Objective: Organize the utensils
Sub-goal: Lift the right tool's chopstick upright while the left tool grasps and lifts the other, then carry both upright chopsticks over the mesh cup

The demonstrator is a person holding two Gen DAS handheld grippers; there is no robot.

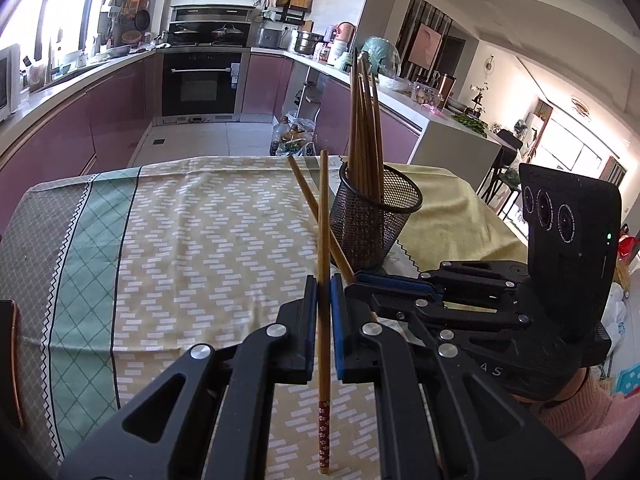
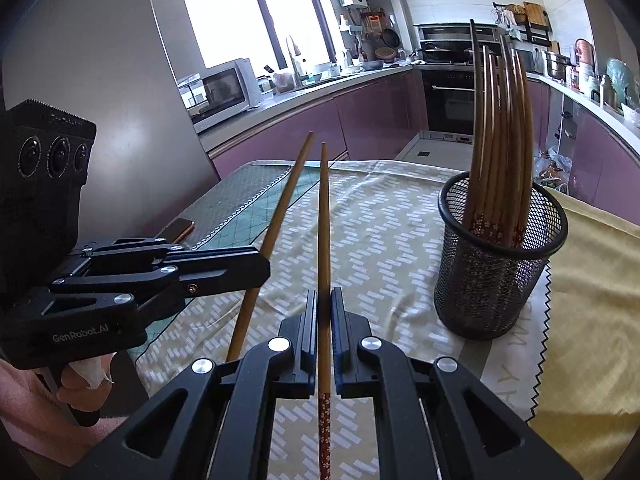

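Left tongs (image 1: 323,280): pinching one chopstick (image 1: 323,240), tip pointing up and away. Right tongs (image 2: 324,296): pinching a second chopstick (image 2: 324,240), likewise angled. Mesh cup (image 2: 496,276): upright on the patterned cloth (image 2: 380,220) of the worktop, just right of both tongs, holding a bundle of chopsticks (image 2: 500,128). Phone (image 2: 178,228): at the worktop's left edge.

Chopstick (image 1: 323,240) butt behind the left claw (image 1: 323,292); phone (image 2: 176,227) (orange-edged) partly hidden.
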